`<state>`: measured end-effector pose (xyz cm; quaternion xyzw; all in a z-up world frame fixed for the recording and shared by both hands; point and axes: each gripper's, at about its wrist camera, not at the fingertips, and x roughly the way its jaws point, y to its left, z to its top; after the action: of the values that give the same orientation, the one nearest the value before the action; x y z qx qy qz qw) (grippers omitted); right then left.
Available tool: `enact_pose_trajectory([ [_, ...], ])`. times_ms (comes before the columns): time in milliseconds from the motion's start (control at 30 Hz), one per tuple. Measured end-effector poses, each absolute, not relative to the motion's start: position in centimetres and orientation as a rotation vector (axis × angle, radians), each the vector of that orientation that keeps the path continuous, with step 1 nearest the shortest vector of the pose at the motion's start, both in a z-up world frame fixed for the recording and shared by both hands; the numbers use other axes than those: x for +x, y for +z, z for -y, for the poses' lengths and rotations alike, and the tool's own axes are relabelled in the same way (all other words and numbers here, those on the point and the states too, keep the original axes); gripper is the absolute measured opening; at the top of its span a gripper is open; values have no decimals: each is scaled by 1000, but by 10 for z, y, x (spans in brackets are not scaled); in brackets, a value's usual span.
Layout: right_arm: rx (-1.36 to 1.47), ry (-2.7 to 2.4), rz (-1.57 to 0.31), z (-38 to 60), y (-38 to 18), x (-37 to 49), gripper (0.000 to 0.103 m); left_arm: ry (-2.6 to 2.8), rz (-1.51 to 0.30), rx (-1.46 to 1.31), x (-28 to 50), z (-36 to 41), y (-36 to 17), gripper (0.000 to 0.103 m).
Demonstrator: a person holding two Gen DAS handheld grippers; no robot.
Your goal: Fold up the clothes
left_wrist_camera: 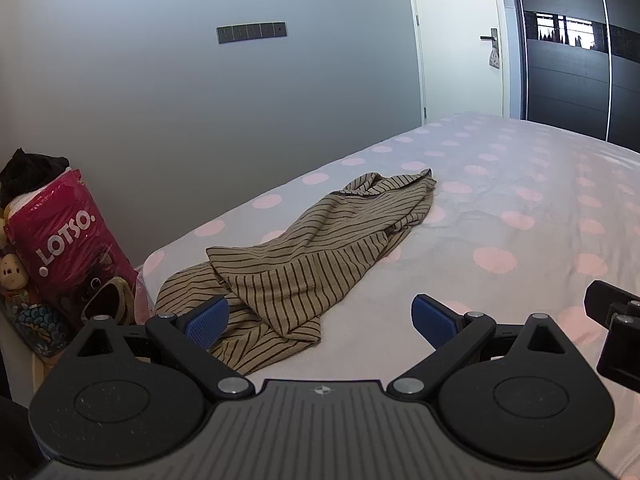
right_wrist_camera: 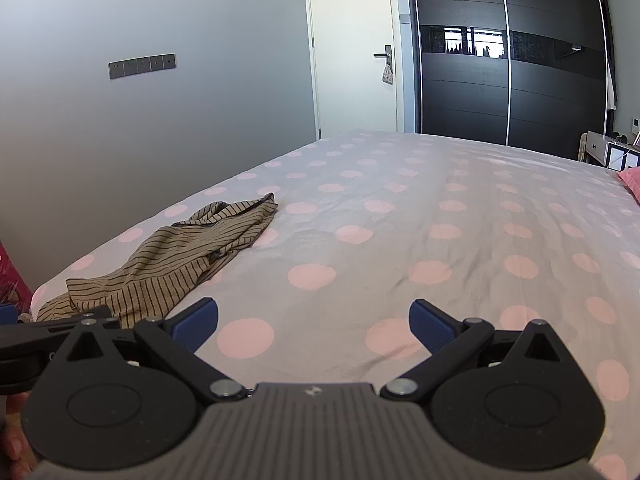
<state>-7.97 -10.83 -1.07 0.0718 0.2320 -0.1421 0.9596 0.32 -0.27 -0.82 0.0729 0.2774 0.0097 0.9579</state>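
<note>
Lying crumpled, soft tan pin-striped garment on wrinkled polka-dot bedsheet, both grippers' jaws spread wide, empty

open bedsheet right, striped garment left, wall beyond

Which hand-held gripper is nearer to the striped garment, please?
Left. The left hand-held gripper hangs over the striped garment at its near end; the right hand-held gripper is beside it, over bare bedsheet.

A home bedroom: a polka-dot bed, dark sliding wardrobe (door beside it).
</note>
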Motion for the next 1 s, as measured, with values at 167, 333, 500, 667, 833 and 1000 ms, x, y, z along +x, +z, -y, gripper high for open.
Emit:
enact_pose_trajectory([
  [167, 141, -285, -473, 108, -13, -79, 102, 20, -567, 146, 3, 4, -9, 100],
  [333, 140, -283, -475, 108, -13, -79, 102, 17, -571, 147, 2, 3, -8, 100],
  [500, 137, -282, -478, 109, -14, -79, 102, 15, -574, 146, 3, 3, -8, 100],
  [667, 133, -282, -479, 108, -13, -78, 102, 17, -580, 144, 3, 3, -10, 100],
  [833, 129, -281, -483, 108, -15, -78, 102, 18, -583, 144, 3, 2, -10, 100],
  [1000, 127, -282, -482, 106, -14, -78, 102, 20, -588, 146, 3, 3, -11, 100],
])
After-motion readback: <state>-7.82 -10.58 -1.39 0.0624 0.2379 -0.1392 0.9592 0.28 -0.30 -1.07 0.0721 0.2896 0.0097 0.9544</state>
